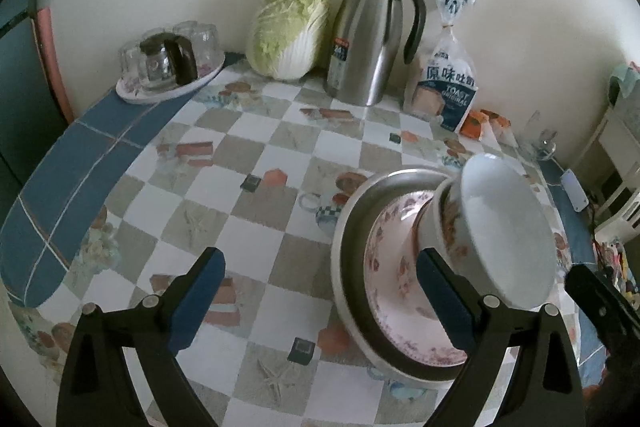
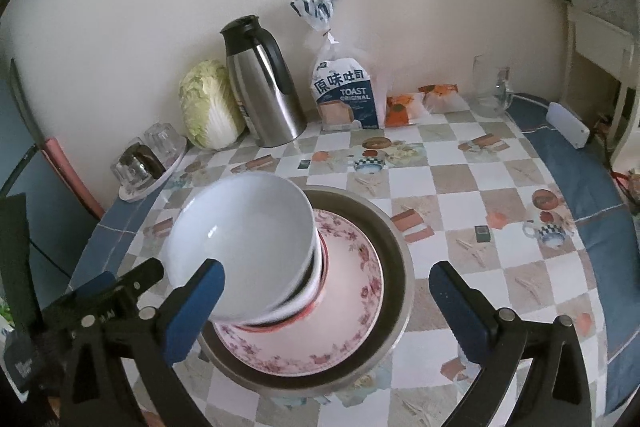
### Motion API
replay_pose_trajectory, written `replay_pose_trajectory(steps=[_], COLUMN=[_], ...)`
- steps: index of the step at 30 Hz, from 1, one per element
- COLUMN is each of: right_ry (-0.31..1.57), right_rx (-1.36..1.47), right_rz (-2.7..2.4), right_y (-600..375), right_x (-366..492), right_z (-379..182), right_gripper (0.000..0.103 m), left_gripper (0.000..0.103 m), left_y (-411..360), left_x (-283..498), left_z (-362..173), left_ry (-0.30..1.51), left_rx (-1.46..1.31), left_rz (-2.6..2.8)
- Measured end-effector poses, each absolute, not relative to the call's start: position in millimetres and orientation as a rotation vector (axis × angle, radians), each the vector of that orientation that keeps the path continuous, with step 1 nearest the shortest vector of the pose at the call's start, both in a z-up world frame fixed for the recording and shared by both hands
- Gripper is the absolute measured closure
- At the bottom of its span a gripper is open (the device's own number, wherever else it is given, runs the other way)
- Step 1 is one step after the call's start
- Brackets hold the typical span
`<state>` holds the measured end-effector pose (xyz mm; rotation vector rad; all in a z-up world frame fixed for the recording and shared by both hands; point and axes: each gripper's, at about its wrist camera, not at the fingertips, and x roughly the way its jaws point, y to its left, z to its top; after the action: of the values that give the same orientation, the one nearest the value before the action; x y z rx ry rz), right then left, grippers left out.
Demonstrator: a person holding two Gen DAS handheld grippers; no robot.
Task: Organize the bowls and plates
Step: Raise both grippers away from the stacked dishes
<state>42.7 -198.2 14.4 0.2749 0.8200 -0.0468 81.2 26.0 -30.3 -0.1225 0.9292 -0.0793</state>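
A stack stands on the checked tablecloth: a steel plate [image 2: 396, 239] at the bottom, a pink floral plate [image 2: 360, 267] on it, then stacked bowls topped by a white bowl [image 2: 244, 227]. The stack also shows in the left wrist view, with the steel plate [image 1: 352, 227], floral plate [image 1: 384, 267] and white bowl [image 1: 508, 223]. My left gripper [image 1: 320, 287] is open and empty, just left of the stack. My right gripper [image 2: 326, 291] is open, its jaws on either side of the stack's near edge, not closed on anything.
Along the wall stand a tray of upturned glasses [image 1: 168, 67], a cabbage [image 1: 288, 27], a steel thermos jug [image 1: 372, 35], a toast bag [image 1: 448, 79], orange packets [image 2: 404, 107] and a glass [image 2: 490, 87]. A white box [image 2: 568, 125] lies at the table's right edge.
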Motion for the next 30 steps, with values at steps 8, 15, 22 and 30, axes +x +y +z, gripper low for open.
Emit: replay_pose_trajectory(steps=[8,15,22,30], right_ry=[0.827,0.845,0.896,0.928], right_rx=[0.254,0.234,0.218,0.203], right_rz=[-0.046,-0.061,-0.069,-0.082], right_y=[-190.9,-189.3,-192.0,-192.6], right_x=[17.9,7.2,4.9,0.7], right_z=[0.1,-8.8,-26.3,-39.4], right_gripper=[0.000,0.000,0.000,0.000], left_gripper=[0.006,0.006,0.006,0.006], left_y=[31.8,37.7,22.0,14.9], left_x=[67.7,51.9,46.5,46.3], left_z=[-43.9,-49.2,-60.6,-70.4], left_ry=[0.978,0.983,0.999,1.024], left_rx=[-0.036,-0.050,0.048,0.100], left_rz=[0.002,-0.024,-0.077,-0.102])
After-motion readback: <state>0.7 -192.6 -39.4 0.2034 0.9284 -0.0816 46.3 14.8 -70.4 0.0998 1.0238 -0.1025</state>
